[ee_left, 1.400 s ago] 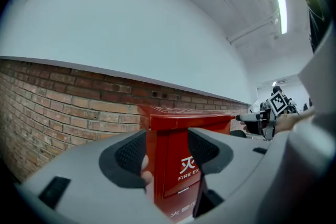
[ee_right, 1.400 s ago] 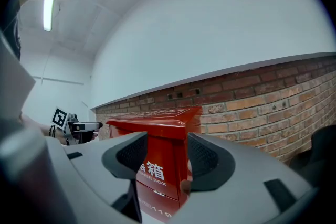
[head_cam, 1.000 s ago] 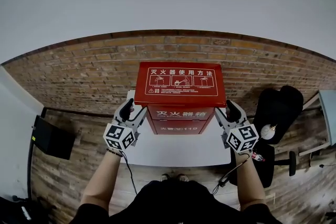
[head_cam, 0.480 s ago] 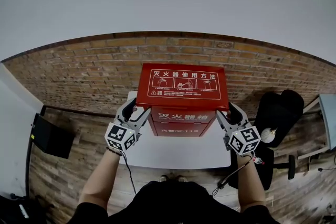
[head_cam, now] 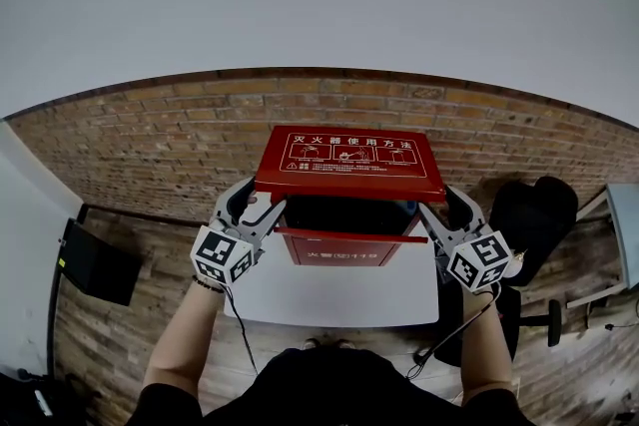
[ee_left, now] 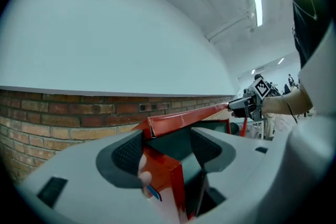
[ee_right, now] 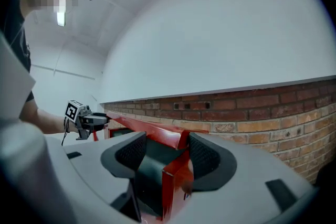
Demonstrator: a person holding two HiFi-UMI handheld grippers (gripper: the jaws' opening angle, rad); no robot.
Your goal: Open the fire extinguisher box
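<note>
Propping the lid (head_cam: 349,163) on wide tongs: your left tongs (head_cam: 255,202) and right tongs (head_cam: 447,207) each straddle a front corner with jaws well apart, not clamped. The half-raised lid likely only rides on them, and could slip off and slam if one hand lifts unevenly or tilts. The fire extinguisher box (head_cam: 344,251) sits on the white table (head_cam: 329,299) near the brick wall (head_cam: 150,145); shoving up and back too hard may skid or tip the box.
</note>
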